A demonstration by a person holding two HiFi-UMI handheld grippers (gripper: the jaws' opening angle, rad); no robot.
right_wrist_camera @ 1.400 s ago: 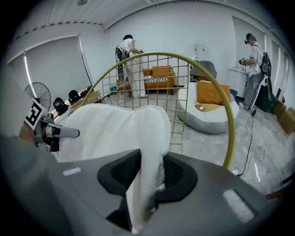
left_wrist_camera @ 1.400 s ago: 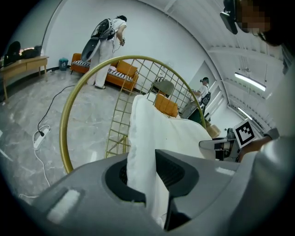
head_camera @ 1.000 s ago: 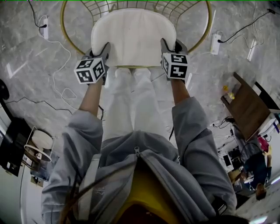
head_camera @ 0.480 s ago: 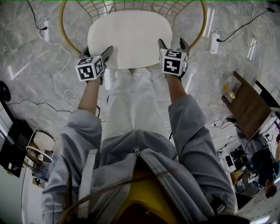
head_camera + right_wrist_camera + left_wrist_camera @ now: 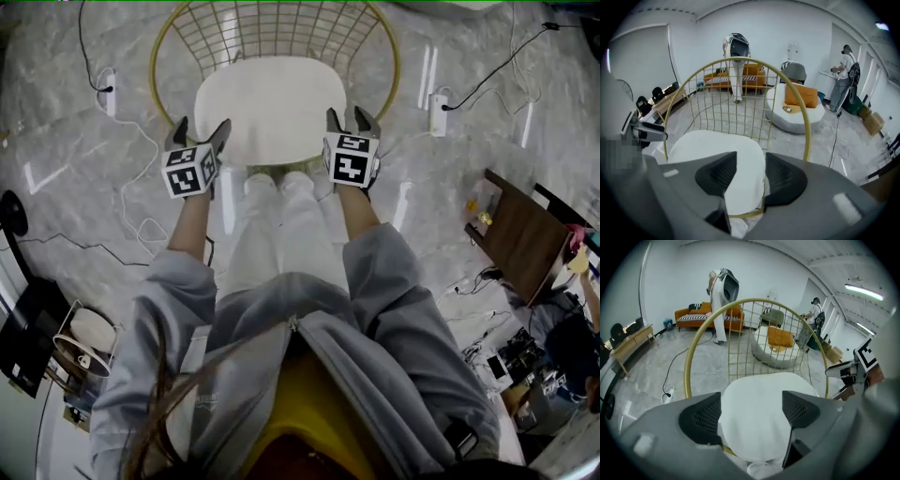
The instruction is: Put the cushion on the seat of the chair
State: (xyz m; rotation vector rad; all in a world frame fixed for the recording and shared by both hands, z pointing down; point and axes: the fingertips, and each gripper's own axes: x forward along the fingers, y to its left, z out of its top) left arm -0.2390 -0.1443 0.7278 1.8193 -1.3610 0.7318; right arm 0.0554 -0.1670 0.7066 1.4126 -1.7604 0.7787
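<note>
A: Checking the cushion: condition?
B: White, rounded, lying flat on the seat of the gold wire chair.
A: Tongs?
B: Left gripper: jaws wide apart, closing. Right gripper: half apart, closing. Nothing between either pair; neither touches the cushion.

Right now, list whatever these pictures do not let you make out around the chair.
- Seat of the chair: every view, covered by the cushion.
- Chair legs: head view, hidden beneath the cushion.
- Small yellow things on the wooden table: head view, too small to name.
</note>
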